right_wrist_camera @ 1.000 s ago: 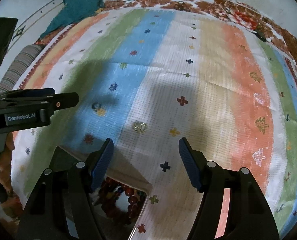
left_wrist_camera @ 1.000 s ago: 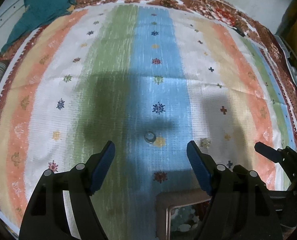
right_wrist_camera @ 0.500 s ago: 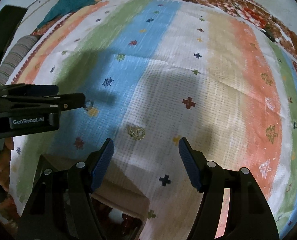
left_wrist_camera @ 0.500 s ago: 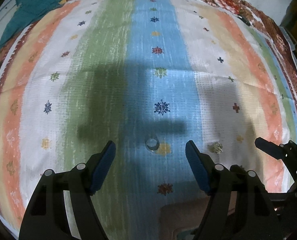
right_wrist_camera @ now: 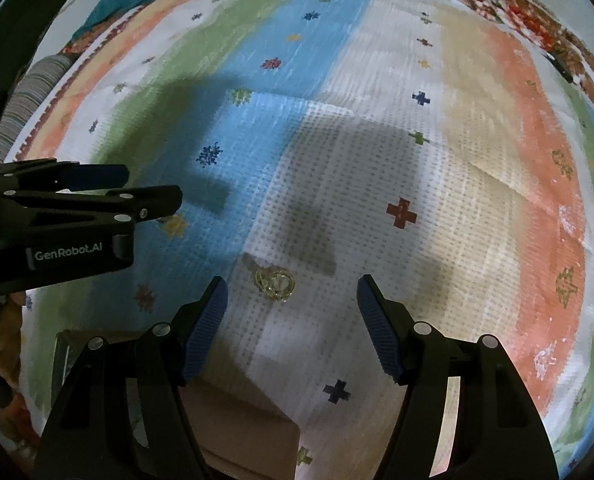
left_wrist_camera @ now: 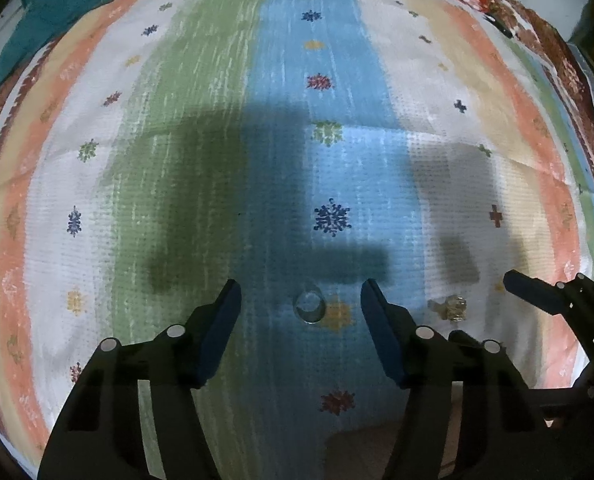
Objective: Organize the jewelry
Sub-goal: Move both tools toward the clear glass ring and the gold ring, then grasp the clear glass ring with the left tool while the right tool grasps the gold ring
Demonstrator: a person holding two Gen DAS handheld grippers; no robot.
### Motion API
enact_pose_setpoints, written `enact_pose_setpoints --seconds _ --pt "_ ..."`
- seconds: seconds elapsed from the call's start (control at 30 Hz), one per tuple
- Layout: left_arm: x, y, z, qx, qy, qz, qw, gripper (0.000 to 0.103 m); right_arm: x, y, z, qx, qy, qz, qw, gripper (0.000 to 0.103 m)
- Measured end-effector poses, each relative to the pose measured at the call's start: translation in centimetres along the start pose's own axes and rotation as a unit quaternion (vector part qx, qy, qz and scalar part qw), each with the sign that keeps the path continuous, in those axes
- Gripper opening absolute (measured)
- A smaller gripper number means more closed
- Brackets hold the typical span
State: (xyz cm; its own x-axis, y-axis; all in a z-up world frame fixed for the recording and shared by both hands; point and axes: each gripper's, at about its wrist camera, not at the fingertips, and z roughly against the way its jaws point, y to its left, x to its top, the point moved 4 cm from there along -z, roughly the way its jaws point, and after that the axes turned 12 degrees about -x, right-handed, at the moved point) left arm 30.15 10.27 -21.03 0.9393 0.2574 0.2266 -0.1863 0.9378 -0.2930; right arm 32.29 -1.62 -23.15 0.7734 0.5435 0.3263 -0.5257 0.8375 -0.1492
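Observation:
A small silver ring (left_wrist_camera: 309,307) lies on the blue stripe of the striped cloth, right between the open fingers of my left gripper (left_wrist_camera: 301,304). A tangled gold piece of jewelry (right_wrist_camera: 275,281) lies on the white stripe, just ahead of and between the open fingers of my right gripper (right_wrist_camera: 292,300); it also shows in the left wrist view (left_wrist_camera: 451,307). Both grippers are empty and low over the cloth. The left gripper shows from the side in the right wrist view (right_wrist_camera: 153,196), hiding the ring there.
A brown jewelry box (right_wrist_camera: 237,424) sits at the near edge under the right gripper, its corner also in the left wrist view (left_wrist_camera: 361,448). A teal cloth (left_wrist_camera: 49,12) lies at the far left. A floral bedsheet (right_wrist_camera: 537,4) borders the striped cloth.
Both grippers have moved forward and down over the cloth. The ring and the gold piece now lie between their fingers, and the box has slid toward the bottom of view.

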Motion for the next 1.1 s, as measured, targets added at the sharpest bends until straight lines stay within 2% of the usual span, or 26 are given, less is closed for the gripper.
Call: enact_pose_setpoints --seconds 0.07,0.3,0.4,0.47,0.6,0.8,1.1 --pt "-0.1 0.3 -0.3 0.0 0.005 0.004 1.0 0.055 0.1 0.0 -0.3 0.0 0.004 -0.001 1.0 0.06" --pt "-0.2 0.4 -0.9 -0.001 0.016 -0.001 0.9999 0.054 0.3 0.9 -1.2 -0.003 0.014 0.012 1.0 0.051" --pt "0.0 0.1 -1.1 0.001 0.018 -0.01 0.9998 0.046 0.3 1.1 -1.4 -0.008 0.018 0.016 1.0 0.049" --pt "0.1 -0.2 -1.4 0.003 0.022 -0.019 0.9996 0.045 0.4 1.2 -1.5 -0.009 0.018 0.017 1.0 0.048" --pt "-0.1 -0.8 -2.0 0.015 0.032 -0.041 0.9986 0.033 0.2 1.0 -1.7 -0.014 0.021 0.021 0.999 0.036" --pt "0.2 -1.9 -2.5 0.018 0.032 -0.044 0.9984 0.018 0.0 1.2 -1.7 -0.013 0.022 0.023 0.999 0.022" --pt "-0.2 -1.9 -2.2 0.017 0.025 -0.053 0.9981 0.018 -0.1 1.4 -1.6 -0.01 0.013 0.015 1.0 0.019"
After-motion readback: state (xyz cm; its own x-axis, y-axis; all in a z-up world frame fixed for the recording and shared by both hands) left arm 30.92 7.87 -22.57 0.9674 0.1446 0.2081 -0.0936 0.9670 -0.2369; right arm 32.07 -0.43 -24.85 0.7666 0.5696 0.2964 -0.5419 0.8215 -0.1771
